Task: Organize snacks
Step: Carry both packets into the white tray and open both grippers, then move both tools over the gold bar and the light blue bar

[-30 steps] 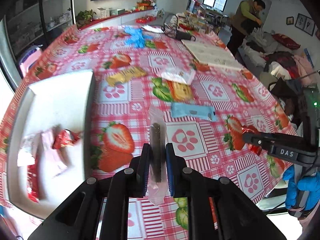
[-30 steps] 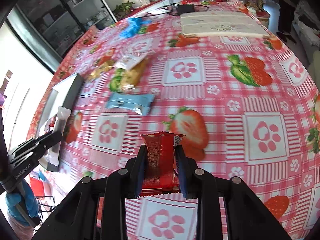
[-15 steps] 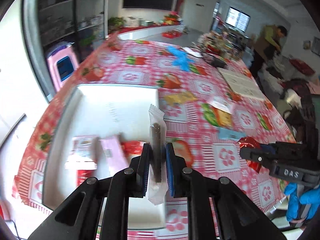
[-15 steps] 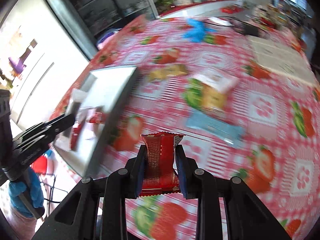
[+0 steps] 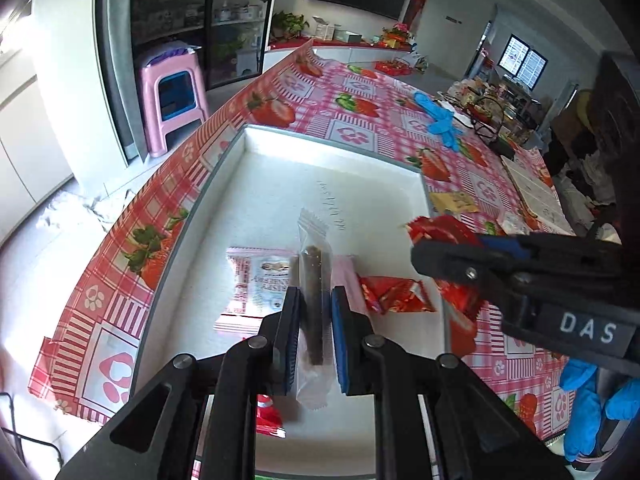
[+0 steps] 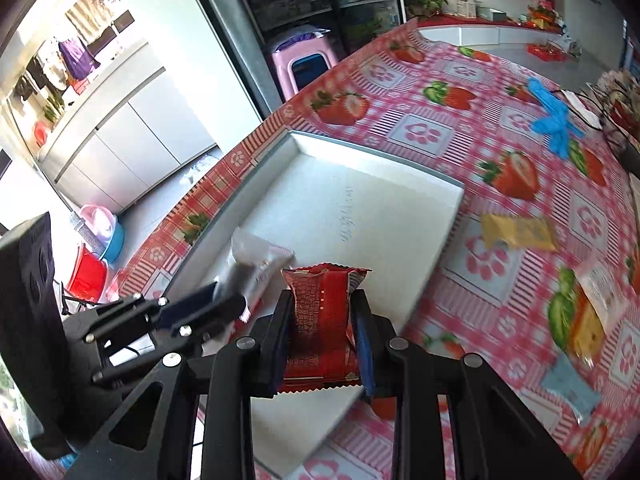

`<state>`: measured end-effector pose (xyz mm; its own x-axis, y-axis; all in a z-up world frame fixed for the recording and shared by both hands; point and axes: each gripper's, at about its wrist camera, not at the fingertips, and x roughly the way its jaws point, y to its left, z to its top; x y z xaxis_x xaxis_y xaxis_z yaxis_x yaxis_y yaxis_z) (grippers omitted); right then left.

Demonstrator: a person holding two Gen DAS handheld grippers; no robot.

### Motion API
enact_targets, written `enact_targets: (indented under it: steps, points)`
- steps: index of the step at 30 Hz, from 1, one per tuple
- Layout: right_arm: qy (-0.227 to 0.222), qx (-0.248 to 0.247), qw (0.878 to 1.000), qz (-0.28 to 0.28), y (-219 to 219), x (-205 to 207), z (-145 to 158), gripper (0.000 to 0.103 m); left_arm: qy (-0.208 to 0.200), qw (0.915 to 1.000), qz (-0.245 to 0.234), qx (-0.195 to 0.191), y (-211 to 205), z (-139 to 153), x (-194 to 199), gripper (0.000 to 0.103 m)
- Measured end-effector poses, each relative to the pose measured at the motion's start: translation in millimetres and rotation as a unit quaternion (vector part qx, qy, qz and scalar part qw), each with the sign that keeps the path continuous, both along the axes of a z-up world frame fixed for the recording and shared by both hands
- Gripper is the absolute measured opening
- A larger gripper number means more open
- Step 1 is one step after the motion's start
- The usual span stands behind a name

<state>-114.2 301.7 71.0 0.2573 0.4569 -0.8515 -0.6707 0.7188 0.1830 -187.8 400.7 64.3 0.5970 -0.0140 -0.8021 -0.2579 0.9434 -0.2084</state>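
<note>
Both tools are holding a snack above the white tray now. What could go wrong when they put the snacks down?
1. The left tool and right tool are close together over the white tray, so they might bump.
2. The clear-wrapped stick hangs above packets already in the tray, such as the pink packet; it may land on top of them.
3. The red packet sits near the tray's edge and could fall onto the tablecloth.

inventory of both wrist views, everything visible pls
tray: 1, white, near table edge
clear-wrapped stick: 1, brown, in left gripper
red packet: 1, in right gripper
snacks in tray: several, white, pink, red
yellow packet: 1, on tablecloth beside tray
light-blue packet: 1, on tablecloth
blue gloves: on tablecloth, far
stool: 1, pink, on floor
left gripper: shut
right gripper: shut
</note>
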Motion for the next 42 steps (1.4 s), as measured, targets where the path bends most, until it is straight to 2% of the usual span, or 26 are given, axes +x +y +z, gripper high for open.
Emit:
enact_targets:
  steps: [7,9,10,11,13,14,15,21,25,30,34,36,39,42]
  points:
    - [0.016,-0.023,1.000,-0.001,27,15,-21,0.030,0.015,0.9999,-0.006,0.001,1,-15,7,0.017]
    - [0.028,-0.029,0.999,-0.002,27,18,-28,0.030,0.017,0.9998,-0.005,0.006,-2,-18,8,0.022]
    - [0.030,-0.032,0.999,-0.003,26,18,-30,0.030,0.019,0.9998,-0.006,0.006,-2,-19,8,0.036]
    - [0.031,-0.035,0.999,-0.004,24,19,-31,0.032,0.020,0.9998,-0.005,0.004,-2,-20,9,0.059]
    - [0.029,-0.039,0.999,-0.010,23,20,-31,0.063,0.017,0.9998,0.005,0.004,-3,-18,7,0.084]
    - [0.022,-0.038,0.999,-0.017,20,20,-29,0.086,0.014,0.9998,0.011,0.006,-3,-17,7,0.084]
    - [0.012,-0.033,0.999,-0.024,17,21,-24,0.091,0.014,0.9998,0.010,0.006,-2,-15,7,0.084]
    - [-0.004,-0.026,0.998,-0.057,-10,31,-14,0.091,0.018,0.9998,0.003,0.005,-11,-4,11,0.084]
    - [-0.013,-0.037,0.995,-0.096,-48,41,-15,0.091,0.015,0.9998,-0.009,0.012,-25,3,13,0.084]
    - [0.003,-0.041,0.989,-0.141,-107,50,-21,0.091,0.025,0.9989,-0.032,0.024,-48,13,20,0.084]
    - [0.009,-0.033,0.982,-0.188,-167,57,-20,0.091,0.021,0.9976,-0.061,0.025,-70,31,32,0.084]
    - [0.009,-0.033,0.976,-0.216,-199,60,-19,0.103,0.017,0.9961,-0.084,0.020,-85,44,41,0.084]
    - [0.009,-0.032,0.966,-0.255,-240,63,-19,0.103,0.010,0.9930,-0.115,0.026,-109,63,59,0.084]
    - [0.014,-0.030,0.958,-0.283,-270,67,-22,0.103,0.014,0.9876,-0.150,0.045,-138,70,82,0.086]
